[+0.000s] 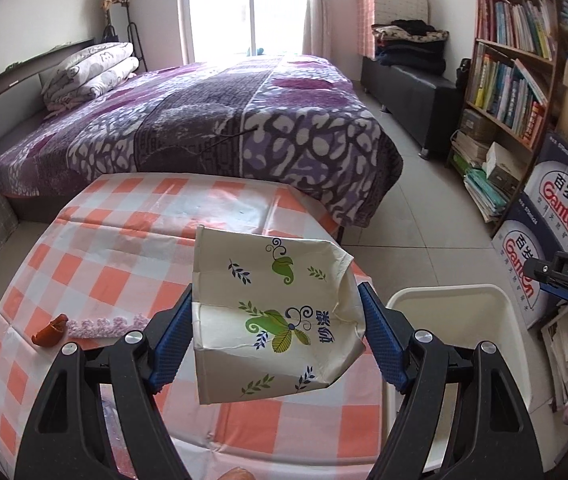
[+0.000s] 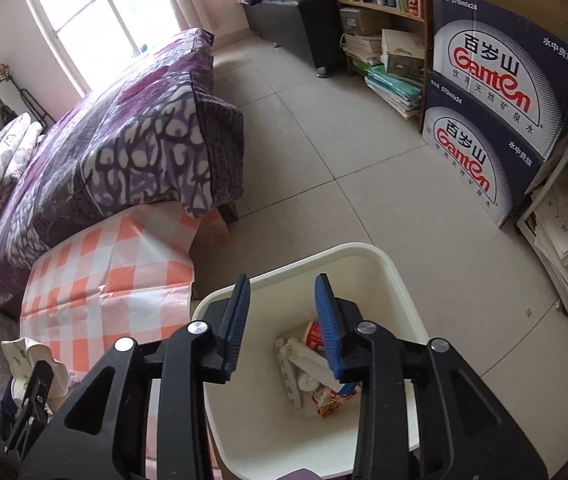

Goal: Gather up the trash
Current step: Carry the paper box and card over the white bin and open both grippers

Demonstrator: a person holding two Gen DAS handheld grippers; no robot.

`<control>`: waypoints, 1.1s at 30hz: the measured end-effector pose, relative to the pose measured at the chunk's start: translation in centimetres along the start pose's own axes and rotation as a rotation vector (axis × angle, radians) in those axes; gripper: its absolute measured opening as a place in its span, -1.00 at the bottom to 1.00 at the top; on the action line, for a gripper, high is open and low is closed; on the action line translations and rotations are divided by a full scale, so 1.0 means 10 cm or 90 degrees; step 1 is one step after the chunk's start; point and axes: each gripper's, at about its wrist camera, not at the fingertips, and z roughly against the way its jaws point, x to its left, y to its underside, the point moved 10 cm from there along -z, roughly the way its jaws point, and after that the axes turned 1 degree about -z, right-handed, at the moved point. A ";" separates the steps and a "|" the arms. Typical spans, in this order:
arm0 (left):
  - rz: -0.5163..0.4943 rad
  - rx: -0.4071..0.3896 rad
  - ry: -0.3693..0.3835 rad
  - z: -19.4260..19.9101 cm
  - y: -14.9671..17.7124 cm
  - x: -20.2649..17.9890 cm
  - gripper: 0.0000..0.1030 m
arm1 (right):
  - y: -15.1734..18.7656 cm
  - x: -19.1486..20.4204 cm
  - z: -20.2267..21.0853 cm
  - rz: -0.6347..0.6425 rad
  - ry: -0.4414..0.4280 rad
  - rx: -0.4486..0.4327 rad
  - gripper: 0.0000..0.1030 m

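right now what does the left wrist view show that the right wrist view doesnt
Only the left wrist view: the orange peel on the checked tablecloth.
Only the right wrist view: the wrappers inside the white bin, under the open, empty right gripper.
Both: the crushed paper cup clamped in the left gripper, the bin and the bed.

Your left gripper [image 1: 276, 336] hides the crushed paper cup's [image 1: 272, 316] flanks. The white bin's [image 1: 484, 296] near side runs off frame, and its wrappers [image 2: 324, 364] are too jumbled to identify.
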 end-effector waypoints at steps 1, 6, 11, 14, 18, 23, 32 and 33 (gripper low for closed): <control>-0.006 0.001 0.007 0.00 0.00 -0.08 0.47 | -0.01 -0.03 0.01 -0.004 0.004 -0.002 -0.15; -0.038 0.013 0.048 -0.01 0.07 -0.44 0.47 | -0.07 -0.29 0.02 -0.040 0.022 -0.005 0.17; -0.060 0.041 0.110 -0.04 0.17 -0.77 0.47 | -0.12 -0.49 0.05 -0.081 0.038 -0.014 0.71; -0.062 0.060 0.148 -0.04 0.23 -0.94 0.47 | -0.14 -0.58 0.07 -0.105 0.042 -0.020 0.81; -0.061 0.088 0.204 -0.05 0.28 -1.12 0.48 | -0.15 -0.66 0.07 -0.114 0.044 -0.019 0.81; -0.046 0.117 0.259 -0.08 0.31 -1.23 0.57 | -0.16 -0.70 0.07 -0.123 0.045 -0.018 0.82; -0.033 0.114 0.191 -0.17 0.32 -0.93 0.62 | -0.12 -0.52 0.03 -0.083 0.050 -0.015 0.86; -0.034 0.113 0.176 -0.18 0.33 -0.87 0.62 | -0.11 -0.47 0.02 -0.072 0.055 -0.014 0.86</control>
